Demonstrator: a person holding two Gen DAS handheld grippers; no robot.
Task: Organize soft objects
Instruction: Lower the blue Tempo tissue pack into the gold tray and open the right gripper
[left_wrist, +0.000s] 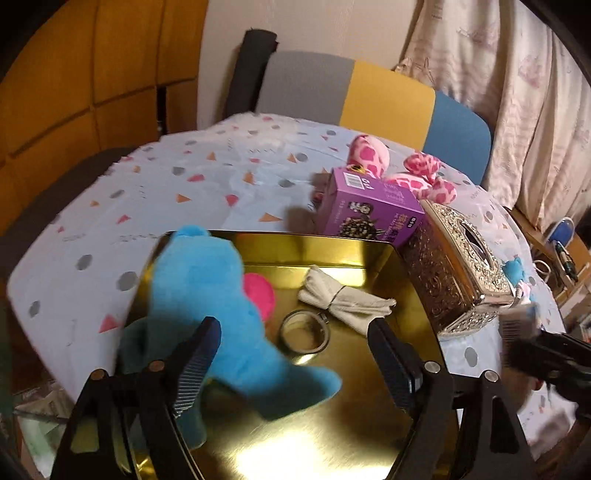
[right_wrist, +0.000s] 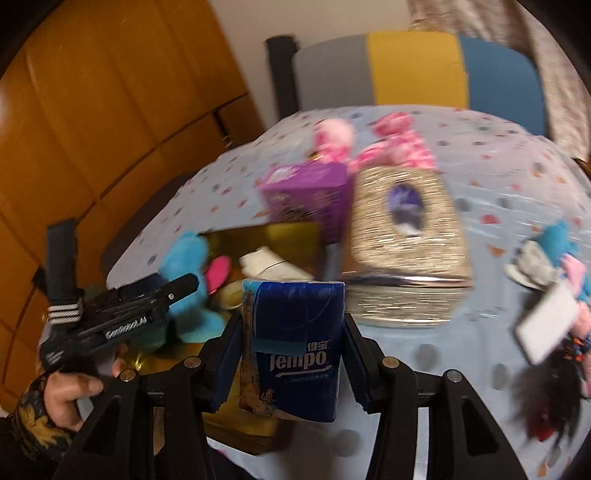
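Observation:
A blue plush toy (left_wrist: 218, 306) with a pink ear lies in the gold tray (left_wrist: 332, 424), partly over its left rim. My left gripper (left_wrist: 291, 354) is open above the tray, its left finger over the plush. A tied white cloth (left_wrist: 341, 295) and a tape ring (left_wrist: 304, 332) lie in the tray. My right gripper (right_wrist: 291, 354) is shut on a blue Tempo tissue pack (right_wrist: 295, 343), held above the tray's (right_wrist: 258, 236) right side. The blue plush (right_wrist: 188, 269) and left gripper (right_wrist: 122, 317) show at the left of the right wrist view.
A purple box (left_wrist: 369, 206), an ornate silver tissue box (left_wrist: 454, 273) and a pink spotted plush (left_wrist: 406, 170) sit behind the tray on the patterned tablecloth (left_wrist: 184, 184). A small blue and grey plush (right_wrist: 546, 266) with a white tag lies far right. A striped chair (left_wrist: 369, 92) stands behind.

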